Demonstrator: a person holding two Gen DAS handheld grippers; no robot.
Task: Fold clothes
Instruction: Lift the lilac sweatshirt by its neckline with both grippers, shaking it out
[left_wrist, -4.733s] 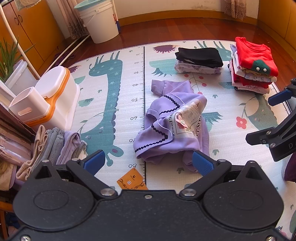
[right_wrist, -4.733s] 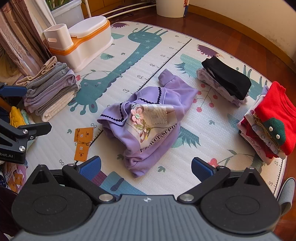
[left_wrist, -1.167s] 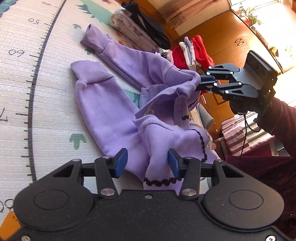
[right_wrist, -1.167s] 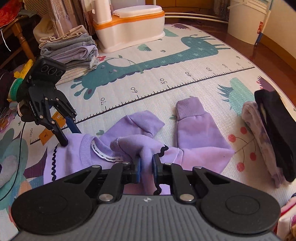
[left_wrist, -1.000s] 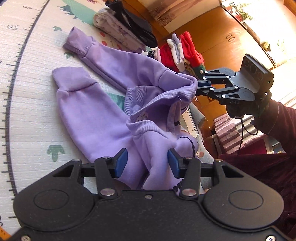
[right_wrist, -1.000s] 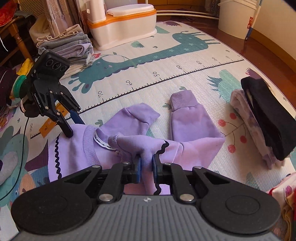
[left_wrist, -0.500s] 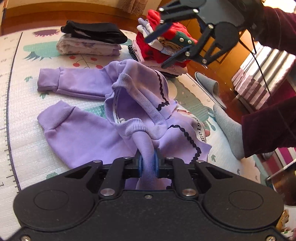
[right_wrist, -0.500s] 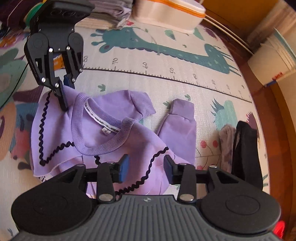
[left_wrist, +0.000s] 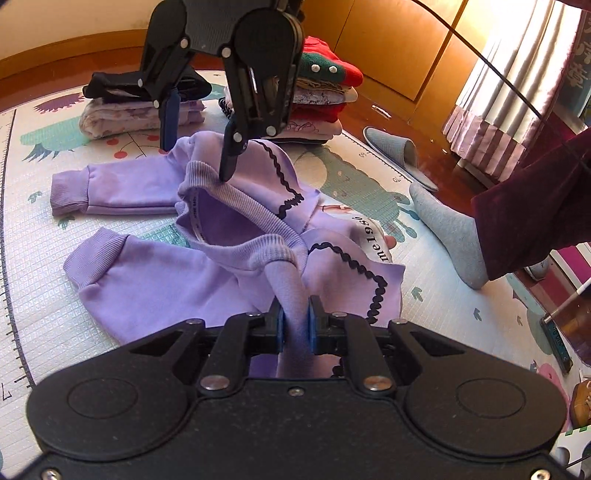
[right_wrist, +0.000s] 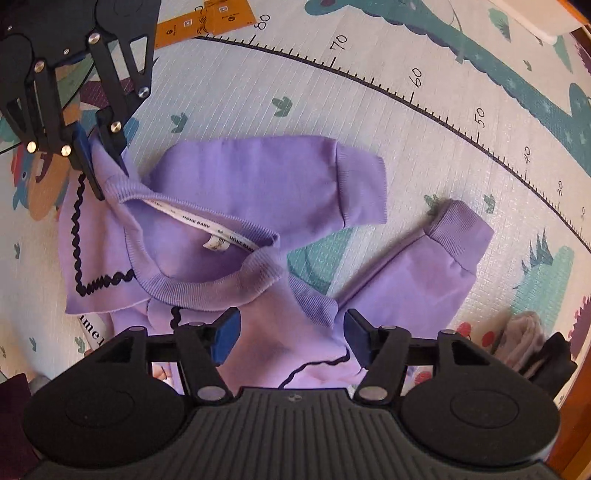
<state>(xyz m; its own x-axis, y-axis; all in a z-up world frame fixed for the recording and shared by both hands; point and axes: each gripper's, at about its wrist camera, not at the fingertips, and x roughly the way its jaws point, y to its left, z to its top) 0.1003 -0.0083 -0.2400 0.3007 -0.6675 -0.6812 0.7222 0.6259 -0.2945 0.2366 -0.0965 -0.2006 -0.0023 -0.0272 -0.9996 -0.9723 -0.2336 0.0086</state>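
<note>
Pinching the purple sweater (left_wrist: 236, 221) by its shoulder in my left tongs (left_wrist: 295, 325), I hold my right tongs (right_wrist: 291, 338) spread just above its collar, sleeves flat on the mat (right_wrist: 369, 110)

Purple sweatshirt (left_wrist: 207, 280) rumpled on mat, black wavy trim, both sleeves spread sideways, neckline gaping open.
</note>
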